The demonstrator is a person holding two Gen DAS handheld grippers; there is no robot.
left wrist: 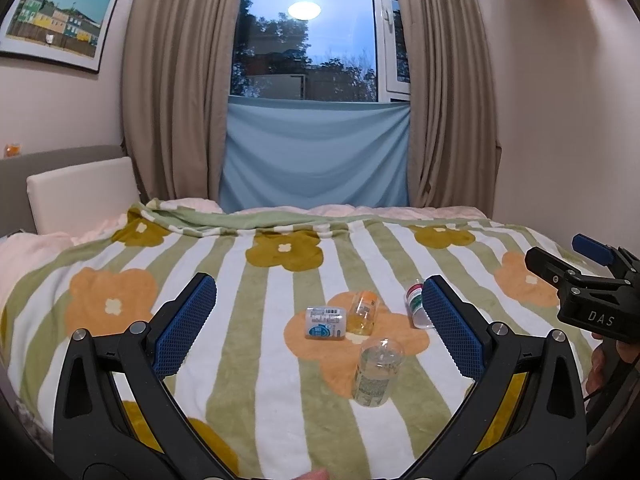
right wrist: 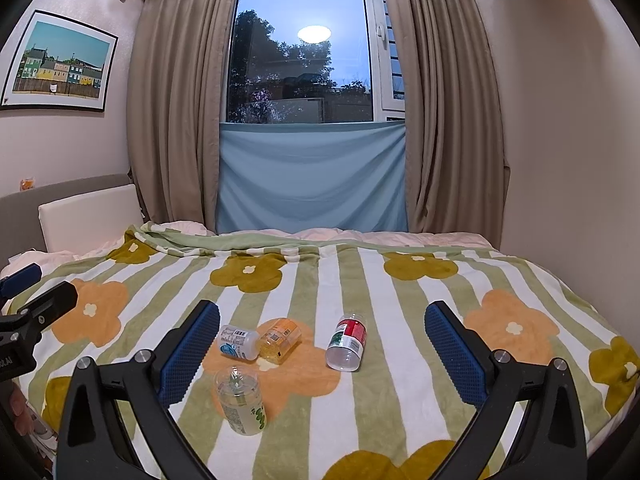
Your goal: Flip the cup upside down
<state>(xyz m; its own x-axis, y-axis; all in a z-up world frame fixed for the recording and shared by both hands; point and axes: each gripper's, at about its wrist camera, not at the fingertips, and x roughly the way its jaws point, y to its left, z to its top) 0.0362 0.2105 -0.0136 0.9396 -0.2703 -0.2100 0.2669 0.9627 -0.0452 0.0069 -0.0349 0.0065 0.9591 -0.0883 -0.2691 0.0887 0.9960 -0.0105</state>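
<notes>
Both claws hang above the near part of the bed with jaws spread wide and nothing between the blue pads: the left claw [left wrist: 318, 322] and the right claw [right wrist: 322, 354]. The blanket [right wrist: 400, 400], striped green and white with flower shapes, covers the bed.

Landmark: the large orange flower [right wrist: 304, 372] on the blanket. The clear cup with the green label [right wrist: 240, 400] lies on its side at the flower's near left edge. Beyond it, on the flower's far left, lies the blue-labelled container [right wrist: 236, 343], touching or just beside the orange container [right wrist: 280, 340]. The red-and-green container [right wrist: 347, 342] lies on its side just right of the flower, apart from the others.

Farther off, the blue cloth [right wrist: 312, 176] hangs under the window [right wrist: 300, 52], between the curtains [right wrist: 176, 100].
</notes>
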